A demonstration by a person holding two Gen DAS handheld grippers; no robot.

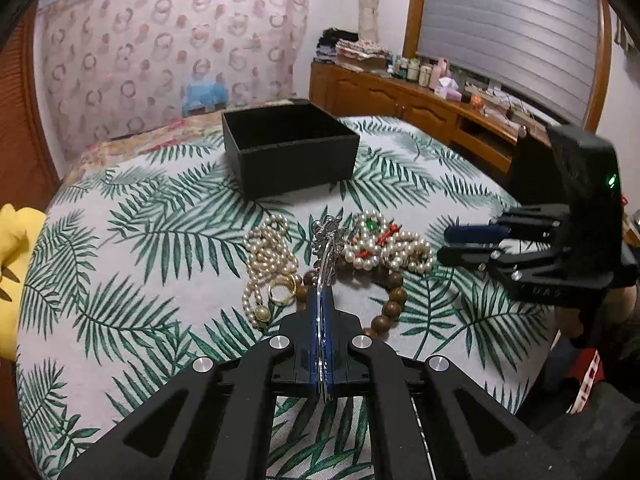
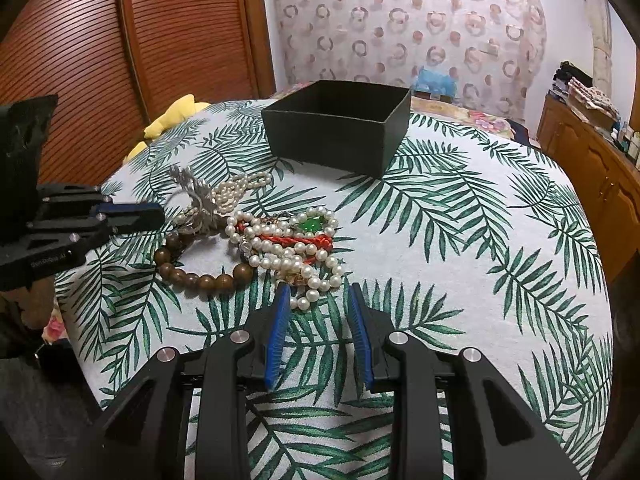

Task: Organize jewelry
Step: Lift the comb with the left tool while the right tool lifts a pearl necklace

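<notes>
My left gripper (image 1: 322,300) is shut on a silver hair clip (image 1: 327,240) with a leafy ornament, held just above the jewelry pile; it also shows in the right wrist view (image 2: 196,196). The pile lies on the leaf-print cloth: a cream pearl necklace (image 1: 266,256), a gold ring (image 1: 282,290), a brown wooden bead bracelet (image 2: 200,276), and white pearls tangled with red cord and a green stone (image 2: 296,240). An open black box (image 1: 288,152) stands behind the pile. My right gripper (image 2: 316,296) is open and empty, just in front of the white pearls.
The leaf-print cloth (image 2: 460,240) covers a bed. A yellow plush (image 1: 12,240) lies at the left edge. A wooden sideboard (image 1: 420,100) with clutter runs along the right wall. Wooden slatted doors (image 2: 120,40) stand to the left.
</notes>
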